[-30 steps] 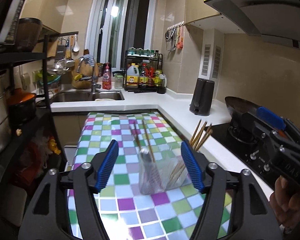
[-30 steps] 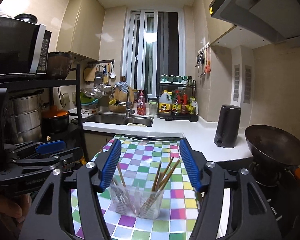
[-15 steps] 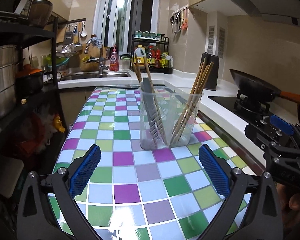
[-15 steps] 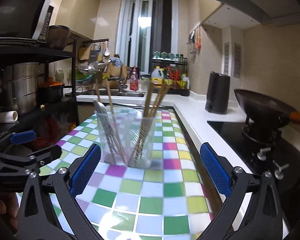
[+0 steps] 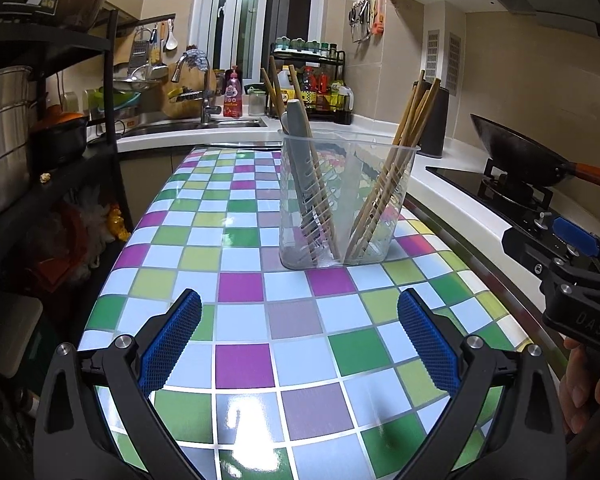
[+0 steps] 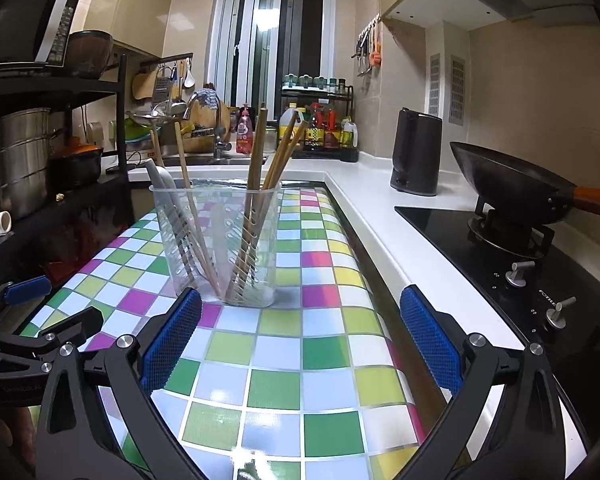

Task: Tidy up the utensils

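Note:
A clear plastic utensil holder [image 5: 346, 200] stands upright on the checkered table [image 5: 240, 288]. It holds wooden chopsticks [image 5: 410, 112] on its right side and a grey utensil handle [image 5: 298, 120] with more chopsticks on its left. The holder also shows in the right wrist view [image 6: 216, 240]. My left gripper [image 5: 300, 340] is open and empty, low over the table in front of the holder. My right gripper [image 6: 300, 340] is open and empty, just in front and to the right of the holder. The right gripper body shows at the left wrist view's right edge [image 5: 572, 280].
A gas hob with a black wok [image 6: 508, 184] lies to the right, beside a dark kettle [image 6: 416, 152]. A sink with tap [image 5: 204, 80] and a condiment rack [image 6: 320, 120] are at the back. A black shelf with steel pots [image 6: 16, 160] stands on the left.
Both grippers have dropped from above the holder to low over the table in front of it, and their jaws have opened wider.

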Demonstrator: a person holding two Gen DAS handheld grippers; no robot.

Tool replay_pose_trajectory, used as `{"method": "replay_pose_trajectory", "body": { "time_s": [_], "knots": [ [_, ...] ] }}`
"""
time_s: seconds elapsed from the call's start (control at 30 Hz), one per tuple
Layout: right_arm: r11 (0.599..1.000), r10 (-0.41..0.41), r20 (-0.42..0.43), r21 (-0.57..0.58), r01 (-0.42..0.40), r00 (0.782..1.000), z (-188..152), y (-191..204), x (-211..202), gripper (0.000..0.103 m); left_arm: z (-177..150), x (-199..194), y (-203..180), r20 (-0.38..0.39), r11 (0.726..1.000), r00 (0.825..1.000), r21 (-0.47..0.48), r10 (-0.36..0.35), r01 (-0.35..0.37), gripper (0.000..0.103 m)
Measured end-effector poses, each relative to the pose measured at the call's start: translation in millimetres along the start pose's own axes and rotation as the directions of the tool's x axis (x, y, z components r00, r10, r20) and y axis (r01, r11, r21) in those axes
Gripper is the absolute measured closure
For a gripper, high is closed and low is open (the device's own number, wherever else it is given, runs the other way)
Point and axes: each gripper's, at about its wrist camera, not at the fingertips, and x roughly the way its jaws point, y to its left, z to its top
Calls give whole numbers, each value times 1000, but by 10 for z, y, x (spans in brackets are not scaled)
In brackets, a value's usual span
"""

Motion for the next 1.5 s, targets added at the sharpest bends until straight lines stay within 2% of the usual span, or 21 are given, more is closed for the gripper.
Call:
{"method": "replay_pose_trajectory", "body": {
  "time_s": [0.6, 1.5],
  "knots": [
    [1000, 2, -31, -11, -2, 1000, -55, 40, 52, 5, 17, 53, 26, -9, 1000, 1000, -18, 3, -3, 8],
    [1000, 2, -27, -16, -3, 1000, -58, 53, 36, 5, -12, 37, 0, -12, 1000, 1000, -21, -10, 10, 8]
  ]
}}
